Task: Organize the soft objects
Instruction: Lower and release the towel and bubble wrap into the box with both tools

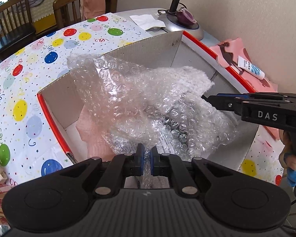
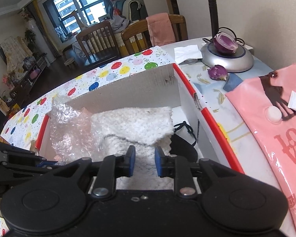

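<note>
A big cardboard box [image 1: 161, 45] with red edges sits on the table [image 2: 189, 43], on a cloth with colored balloons [image 1: 29, 75]. The box lies near the table's back edge by the wall, and its top is open.

A sheet of bubble wrap [image 1: 140, 98] fills much of the box. It is clear, shiny and all crumpled, with little round bubbles all over. One end sticks up over the box wall on the balloon-cloth side. Under it lies something soft and pink [image 1: 92, 136], on the box floor.

A white fluffy cloth [image 2: 132, 122] lies in the box too, toward the wall side. It looks woolly and bumpy, and part of it is folded over. Beside it, against the box wall, is a black thing with thin straps [image 2: 183, 140]; it may be a face mask, but it is hard to tell.

The left tool [image 1: 147, 158] is squeezed tight on the near edge of the bubble wrap, with the wrap pinched between its blue pads. The right tool [image 2: 145, 162] stands a little apart over the white fluffy cloth, with nothing pinched between its pads.

On the table by the wall lie a pink bag [image 2: 276, 130] with the word LOVE, a small white tube [image 1: 250, 67], and a cut purple onion [image 2: 225, 43] on a silver lamp base [image 2: 229, 61].
</note>
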Motion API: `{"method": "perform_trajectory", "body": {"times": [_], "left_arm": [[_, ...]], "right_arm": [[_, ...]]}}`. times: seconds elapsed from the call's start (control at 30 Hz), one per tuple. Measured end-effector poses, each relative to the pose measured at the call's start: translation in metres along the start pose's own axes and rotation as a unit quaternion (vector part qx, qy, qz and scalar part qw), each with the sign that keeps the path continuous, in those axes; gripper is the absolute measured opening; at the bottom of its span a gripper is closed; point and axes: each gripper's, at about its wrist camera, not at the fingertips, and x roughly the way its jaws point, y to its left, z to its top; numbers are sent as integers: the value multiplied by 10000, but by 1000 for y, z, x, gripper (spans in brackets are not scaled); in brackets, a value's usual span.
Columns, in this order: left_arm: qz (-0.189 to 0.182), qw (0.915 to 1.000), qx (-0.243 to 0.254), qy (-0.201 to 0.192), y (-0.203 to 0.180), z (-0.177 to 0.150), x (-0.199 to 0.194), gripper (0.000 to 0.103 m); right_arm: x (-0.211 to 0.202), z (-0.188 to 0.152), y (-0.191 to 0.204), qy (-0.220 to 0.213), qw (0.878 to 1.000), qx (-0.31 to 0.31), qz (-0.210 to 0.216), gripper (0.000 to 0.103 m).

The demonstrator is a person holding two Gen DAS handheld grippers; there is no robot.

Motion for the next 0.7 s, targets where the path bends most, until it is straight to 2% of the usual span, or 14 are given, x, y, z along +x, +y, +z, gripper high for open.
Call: {"method": "perform_trajectory", "body": {"times": [0.23,0.37,0.47,0.5,0.57,0.7], "left_arm": [[-43,9999,-107,-58,2,-5,-9,7],[-122,9996,-180,-152,4,-10,-16,11],[-236,9990,-314,-200,6,-13,-22,30],[-240,9989,-323,-231,6,-13,-24,52],[-259,9987,-321,-295,6,-14,-28,82],[-296,9978,-303,-508,4,-20,-41,82]], "right_arm": [[-16,0,-1,-84,10000,35,-8,35],[-25,0,1,-121,9999,93,-6,36],[-34,0,5,-170,9998,73,-3,38],[-37,0,6,-192,9998,64,4,39],[-43,0,8,-233,9997,62,25,40],[-56,1,15,-344,9994,47,73,42]]}}
